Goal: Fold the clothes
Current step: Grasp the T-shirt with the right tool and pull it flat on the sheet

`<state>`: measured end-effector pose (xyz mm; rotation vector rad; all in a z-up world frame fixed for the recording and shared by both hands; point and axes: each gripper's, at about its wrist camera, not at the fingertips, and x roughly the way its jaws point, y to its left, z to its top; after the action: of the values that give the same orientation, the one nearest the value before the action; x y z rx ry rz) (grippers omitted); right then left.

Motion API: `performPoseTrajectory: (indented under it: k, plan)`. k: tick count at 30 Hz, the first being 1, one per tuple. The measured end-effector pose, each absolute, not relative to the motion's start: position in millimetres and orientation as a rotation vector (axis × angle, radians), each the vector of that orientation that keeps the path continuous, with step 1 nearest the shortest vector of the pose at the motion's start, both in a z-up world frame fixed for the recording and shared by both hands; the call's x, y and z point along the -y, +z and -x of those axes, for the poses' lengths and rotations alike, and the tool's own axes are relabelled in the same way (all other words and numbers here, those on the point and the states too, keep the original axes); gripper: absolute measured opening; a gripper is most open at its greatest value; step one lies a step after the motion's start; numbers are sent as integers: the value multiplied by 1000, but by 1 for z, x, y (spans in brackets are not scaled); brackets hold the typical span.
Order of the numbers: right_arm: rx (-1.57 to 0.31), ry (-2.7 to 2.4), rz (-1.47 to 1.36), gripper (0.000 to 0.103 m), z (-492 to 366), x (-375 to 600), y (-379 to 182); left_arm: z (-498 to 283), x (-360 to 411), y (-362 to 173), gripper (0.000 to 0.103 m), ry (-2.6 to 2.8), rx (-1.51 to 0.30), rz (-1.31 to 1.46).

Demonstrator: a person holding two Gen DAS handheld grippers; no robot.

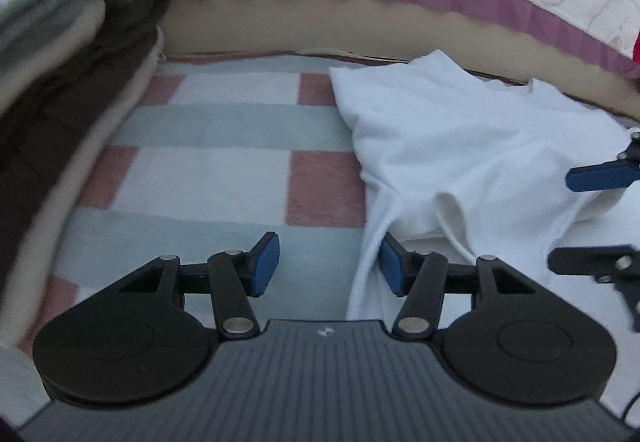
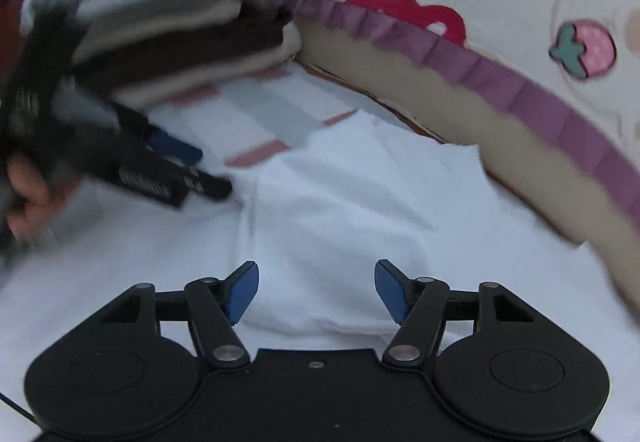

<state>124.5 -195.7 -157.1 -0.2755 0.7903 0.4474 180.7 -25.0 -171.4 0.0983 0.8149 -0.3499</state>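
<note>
the white shirt (image 2: 340,194) lies crumpled on the checked blanket (image 1: 208,162), directly under the right claw (image 2: 316,290), whose jaws stand wide and empty, while the half-open, empty left claw (image 1: 328,266) sits at its left edge.

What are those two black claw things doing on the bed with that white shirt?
A person is folding clothes with a gripper in each hand. The white T-shirt lies rumpled on the checked blanket. The left gripper is open at the shirt's edge, and the right gripper is open above the shirt, holding nothing. A stack of folded clothes sits at the side.
</note>
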Motion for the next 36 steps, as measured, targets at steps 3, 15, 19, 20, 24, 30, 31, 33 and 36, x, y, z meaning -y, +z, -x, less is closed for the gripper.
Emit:
performPoseTrajectory:
  k: [3, 15, 19, 20, 24, 30, 31, 33, 36]
  plan:
    - [-819, 470, 321, 82, -128, 179, -168, -181, 23, -172, 53, -358, -829, -86]
    - [-640, 109, 28, 2, -155, 269, -99, -186, 9, -173, 54, -367, -895, -7]
    - [-542, -146, -82, 2, -128, 344, -62, -185, 6, -174, 54, -367, -898, -3]
    - [-540, -207, -97, 2, -119, 361, -59, -185, 6, -174, 54, -365, -899, -7]
    - [-573, -445, -157, 6, -82, 425, -60, -186, 8, -174, 55, -347, -902, -34]
    - [-829, -613, -221, 11, -45, 471, -139, -186, 7, -173, 55, -332, -915, -38]
    - [-835, -600, -237, 11, -46, 474, -142, -186, 7, -173, 55, -332, -915, -37]
    - [-829, -546, -251, 18, -51, 474, -140, -184, 6, -170, 55, -339, -901, -30]
    - [-804, -392, -214, 54, -66, 461, -131, -174, 9, -156, 55, -381, -817, -57]
